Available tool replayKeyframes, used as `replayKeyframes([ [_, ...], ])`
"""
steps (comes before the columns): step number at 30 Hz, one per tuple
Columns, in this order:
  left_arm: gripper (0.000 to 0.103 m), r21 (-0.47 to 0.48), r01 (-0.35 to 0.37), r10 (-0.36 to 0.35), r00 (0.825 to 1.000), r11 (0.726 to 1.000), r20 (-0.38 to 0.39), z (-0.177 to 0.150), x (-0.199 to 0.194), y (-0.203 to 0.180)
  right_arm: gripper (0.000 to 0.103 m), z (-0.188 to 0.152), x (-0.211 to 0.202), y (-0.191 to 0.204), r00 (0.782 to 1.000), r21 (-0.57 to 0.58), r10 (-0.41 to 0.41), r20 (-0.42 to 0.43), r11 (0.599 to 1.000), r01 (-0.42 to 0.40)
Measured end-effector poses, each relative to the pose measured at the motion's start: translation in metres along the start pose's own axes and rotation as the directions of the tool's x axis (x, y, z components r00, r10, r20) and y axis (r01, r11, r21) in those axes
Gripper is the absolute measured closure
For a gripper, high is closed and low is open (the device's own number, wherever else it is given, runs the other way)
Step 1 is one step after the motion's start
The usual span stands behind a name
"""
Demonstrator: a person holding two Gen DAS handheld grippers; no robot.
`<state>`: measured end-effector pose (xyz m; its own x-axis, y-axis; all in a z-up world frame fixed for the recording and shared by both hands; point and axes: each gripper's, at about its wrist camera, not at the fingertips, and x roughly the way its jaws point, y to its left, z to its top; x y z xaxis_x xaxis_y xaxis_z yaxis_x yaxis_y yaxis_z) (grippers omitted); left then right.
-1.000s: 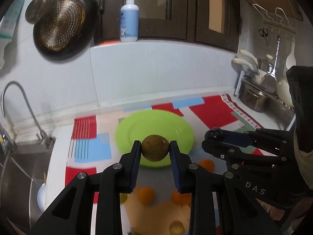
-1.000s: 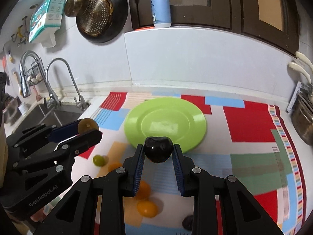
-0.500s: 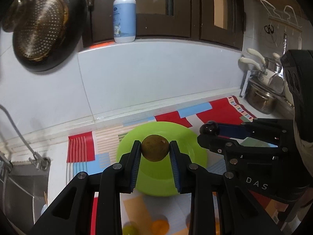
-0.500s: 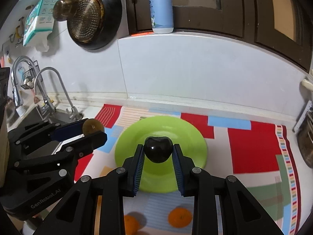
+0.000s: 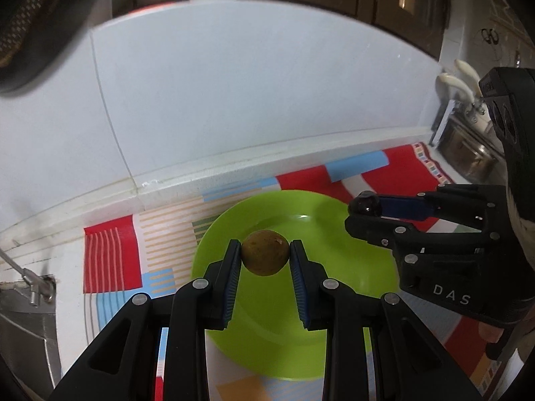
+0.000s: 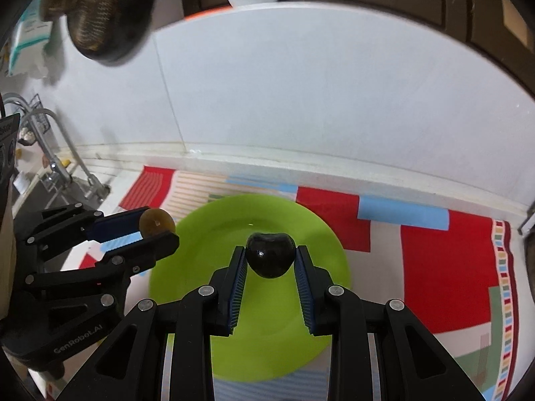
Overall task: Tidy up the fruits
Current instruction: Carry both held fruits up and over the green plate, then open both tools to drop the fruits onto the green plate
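My left gripper (image 5: 265,256) is shut on a round brown fruit (image 5: 265,252) and holds it above the green plate (image 5: 334,220). My right gripper (image 6: 271,260) is shut on a dark, almost black fruit (image 6: 271,259) and holds it above the same plate (image 6: 207,234). In the left wrist view the right gripper (image 5: 364,209) comes in from the right with the dark fruit (image 5: 365,203) over the plate's right rim. In the right wrist view the left gripper (image 6: 157,225) comes in from the left with the brown fruit (image 6: 156,223) at the plate's left rim.
The plate lies on a colourful patchwork mat (image 6: 444,267) on the counter, close to the white tiled wall (image 5: 250,93). A sink with a tap (image 6: 57,153) is at the left. Pots and utensils (image 5: 468,140) stand at the right. A pan (image 6: 100,13) hangs on the wall.
Both grippers have moved forward and down toward the plate, each still holding its fruit. The loose oranges at the mat's near side have dropped out of view.
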<state>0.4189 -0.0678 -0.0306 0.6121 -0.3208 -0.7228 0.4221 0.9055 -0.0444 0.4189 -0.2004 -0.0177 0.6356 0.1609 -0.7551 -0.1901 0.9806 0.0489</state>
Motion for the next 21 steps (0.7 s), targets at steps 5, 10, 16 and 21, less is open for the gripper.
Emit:
replayKeyframes([
  [5,0.073,-0.008,0.018,-0.018,0.999,1.000,-0.046,0.002,0.025,0.005,0.073,0.004,0.026,-0.005,0.999,-0.009,0.009,-0.052,1.000,-0.009],
  [10,0.073,-0.010,0.029,-0.030,0.996,1.000,-0.089,0.000,0.047,0.008,0.073,0.004,0.047,-0.011,0.996,0.000,0.027,-0.091,1.000,-0.027],
  [16,0.073,-0.007,0.038,-0.039,0.992,0.999,-0.120,-0.001,0.065,0.009,0.073,0.001,0.067,-0.014,0.991,0.006,0.038,-0.131,0.999,-0.038],
  [21,0.073,-0.004,0.048,-0.048,0.988,0.999,-0.145,-0.003,0.076,0.008,0.073,-0.002,0.077,-0.018,0.987,0.018,0.044,-0.153,0.999,-0.042],
])
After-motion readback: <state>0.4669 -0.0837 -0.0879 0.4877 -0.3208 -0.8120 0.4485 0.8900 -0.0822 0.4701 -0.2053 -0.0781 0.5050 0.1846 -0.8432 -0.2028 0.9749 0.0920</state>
